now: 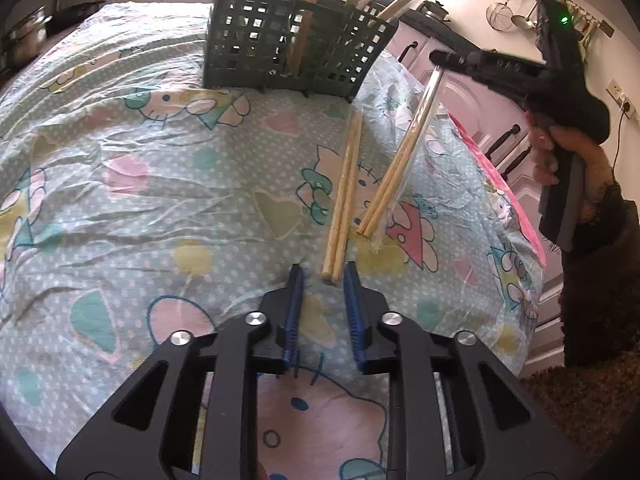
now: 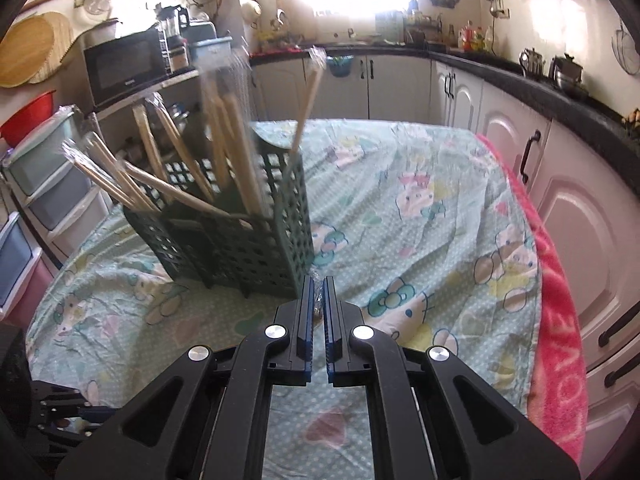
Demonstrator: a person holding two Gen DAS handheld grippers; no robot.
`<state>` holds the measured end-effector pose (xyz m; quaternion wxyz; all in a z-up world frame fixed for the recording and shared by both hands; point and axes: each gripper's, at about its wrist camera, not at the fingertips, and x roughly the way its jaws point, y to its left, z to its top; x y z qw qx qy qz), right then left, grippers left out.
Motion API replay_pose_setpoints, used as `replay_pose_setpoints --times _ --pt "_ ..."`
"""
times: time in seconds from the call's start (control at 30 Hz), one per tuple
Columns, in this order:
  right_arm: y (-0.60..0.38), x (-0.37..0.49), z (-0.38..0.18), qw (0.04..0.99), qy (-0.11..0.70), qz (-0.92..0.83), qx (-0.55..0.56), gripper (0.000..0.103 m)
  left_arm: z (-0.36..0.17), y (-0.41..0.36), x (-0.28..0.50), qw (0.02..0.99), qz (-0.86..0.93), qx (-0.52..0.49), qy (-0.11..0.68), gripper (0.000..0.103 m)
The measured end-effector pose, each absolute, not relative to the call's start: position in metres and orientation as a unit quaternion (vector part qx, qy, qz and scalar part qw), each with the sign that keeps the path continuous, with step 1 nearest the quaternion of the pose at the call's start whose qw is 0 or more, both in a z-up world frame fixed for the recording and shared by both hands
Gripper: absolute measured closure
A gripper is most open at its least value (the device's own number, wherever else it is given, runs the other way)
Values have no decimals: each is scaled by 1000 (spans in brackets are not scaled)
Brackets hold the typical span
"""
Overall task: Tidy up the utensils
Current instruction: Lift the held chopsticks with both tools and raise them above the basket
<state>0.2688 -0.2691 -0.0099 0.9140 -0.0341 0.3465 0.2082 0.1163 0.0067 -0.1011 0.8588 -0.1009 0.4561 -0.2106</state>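
Note:
A dark green lattice utensil basket [image 1: 296, 44] stands at the far side of the table, with several wrapped chopstick pairs upright in it; it also shows in the right wrist view [image 2: 240, 240]. A bare chopstick pair [image 1: 344, 196] lies on the cloth just ahead of my left gripper [image 1: 322, 276], which is open and empty. My right gripper [image 1: 440, 58] is shut on the top end of a plastic-wrapped chopstick pair [image 1: 404, 156], which hangs tilted with its lower end on the cloth. In the right wrist view the right gripper [image 2: 319, 284] pinches crinkled plastic wrap.
The table wears a Hello Kitty cloth [image 1: 160, 184] with a pink towel [image 2: 560, 320] along its right edge. Kitchen cabinets [image 2: 520, 140] and a dark counter stand beyond. A microwave [image 2: 124, 66] and plastic drawers [image 2: 44, 184] stand behind the basket.

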Motion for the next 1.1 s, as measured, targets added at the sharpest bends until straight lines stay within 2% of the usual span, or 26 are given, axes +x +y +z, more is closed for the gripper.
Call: replay_pose_setpoints --times 0.1,0.13,0.37,1.1 --pt "-267 263 4 918 331 214 -33 99 -102 4 117 859 -209 -93 457 86" --pt "-267 260 10 920 324 218 -32 99 -102 2 117 860 -207 -86 459 94" --pt "-257 242 42 926 288 241 -35 99 -95 6 112 864 -207 -86 450 102" --pt "-230 200 114 932 203 297 -51 99 69 33 105 930 -217 -95 281 103"
